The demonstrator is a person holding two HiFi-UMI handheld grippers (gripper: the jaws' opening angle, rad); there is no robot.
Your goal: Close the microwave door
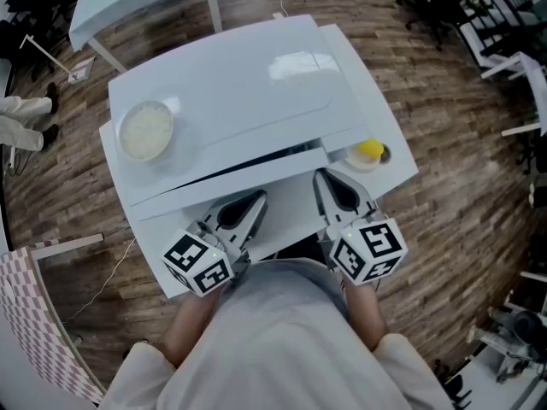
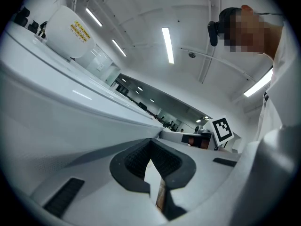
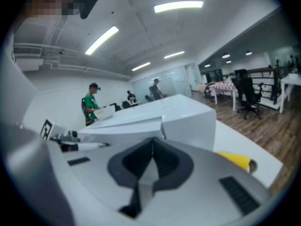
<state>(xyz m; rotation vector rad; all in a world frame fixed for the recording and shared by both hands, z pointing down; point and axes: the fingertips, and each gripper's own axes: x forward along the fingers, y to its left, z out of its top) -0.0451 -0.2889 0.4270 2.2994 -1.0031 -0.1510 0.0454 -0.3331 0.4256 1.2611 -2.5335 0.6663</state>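
Microwave (image 1: 231, 101) crowds the tabletop (image 1: 402, 167), white bowl (image 1: 146, 130) on top, yellow-filled dish (image 1: 369, 152) at right edge; left tongs (image 1: 255, 199), right tongs (image 1: 322, 178) both closed, empty.

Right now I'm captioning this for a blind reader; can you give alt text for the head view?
Seen from above, the left gripper and right gripper, both shut, point at the front of a white microwave on a white table. A bowl of something white sits on top; a yellow object lies at its right.

One microwave (image 1: 231, 84), two dishes (image 1: 146, 130) (image 1: 368, 154), two hand-held grippers (image 1: 249, 205) (image 1: 328, 186)
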